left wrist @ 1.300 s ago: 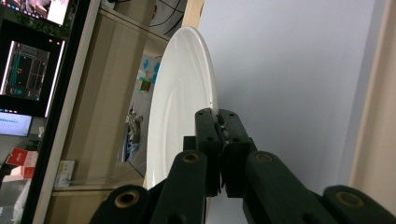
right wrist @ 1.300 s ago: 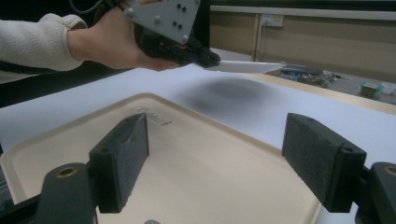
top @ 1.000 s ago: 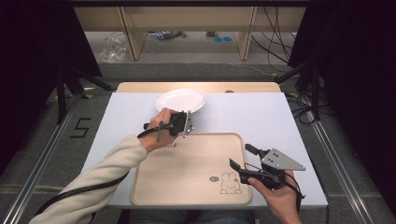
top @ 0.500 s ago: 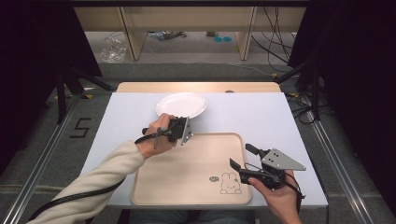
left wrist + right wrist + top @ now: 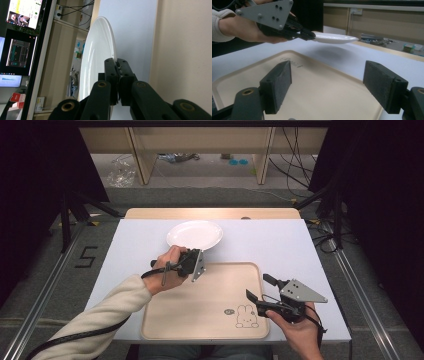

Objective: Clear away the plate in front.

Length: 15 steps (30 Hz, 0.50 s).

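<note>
Left hand-held gripper (image 5: 117, 72) clamped on rim of white plate (image 5: 195, 234), lifted beyond tray (image 5: 200, 320). Right hand-held gripper (image 5: 332, 87) spread wide over tray near rabbit drawing (image 5: 246, 316). "5" (image 5: 86, 257) on floor left of counter (image 5: 280, 245).

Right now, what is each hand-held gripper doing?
Left hand-held gripper: shut on the white plate's rim.
Right hand-held gripper: open, holding nothing.

The right hand-held gripper (image 5: 327, 87), its 2 jaws wide apart, hovered over the beige tray (image 5: 317, 85); beyond, the left hand-held gripper (image 5: 308, 35) pinched a white plate (image 5: 334, 38) above the desk (image 5: 387, 63).
</note>
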Tool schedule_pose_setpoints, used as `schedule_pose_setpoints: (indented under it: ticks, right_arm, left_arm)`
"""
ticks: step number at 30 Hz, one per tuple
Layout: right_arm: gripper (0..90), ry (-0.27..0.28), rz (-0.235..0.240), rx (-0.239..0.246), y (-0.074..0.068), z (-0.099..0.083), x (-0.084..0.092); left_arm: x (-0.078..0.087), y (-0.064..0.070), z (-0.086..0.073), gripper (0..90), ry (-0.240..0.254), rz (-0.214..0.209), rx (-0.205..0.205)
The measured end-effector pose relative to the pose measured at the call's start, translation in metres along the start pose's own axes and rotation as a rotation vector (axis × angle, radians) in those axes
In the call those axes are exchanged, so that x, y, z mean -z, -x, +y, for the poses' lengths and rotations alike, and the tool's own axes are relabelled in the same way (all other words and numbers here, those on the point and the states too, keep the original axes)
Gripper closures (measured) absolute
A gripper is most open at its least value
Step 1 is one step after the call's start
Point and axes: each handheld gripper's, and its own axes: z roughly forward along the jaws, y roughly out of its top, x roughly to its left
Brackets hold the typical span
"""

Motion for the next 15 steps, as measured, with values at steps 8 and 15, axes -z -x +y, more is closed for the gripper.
schedule_pose_setpoints:
  ticks: [8, 15]
  right_arm:
    - [24.0, -0.006, 0.0, -0.002, 0.0, 0.0, 0.0]
    - [24.0, -0.004, -0.004, -0.001, 0.001, 0.0, 0.001]
  left_arm:
    - [0.007, 0.001, 0.001, 88.0, 0.009, 0.01, -0.013]
    - [0.014, 0.003, 0.003, 87.9, 0.019, 0.016, -0.023]
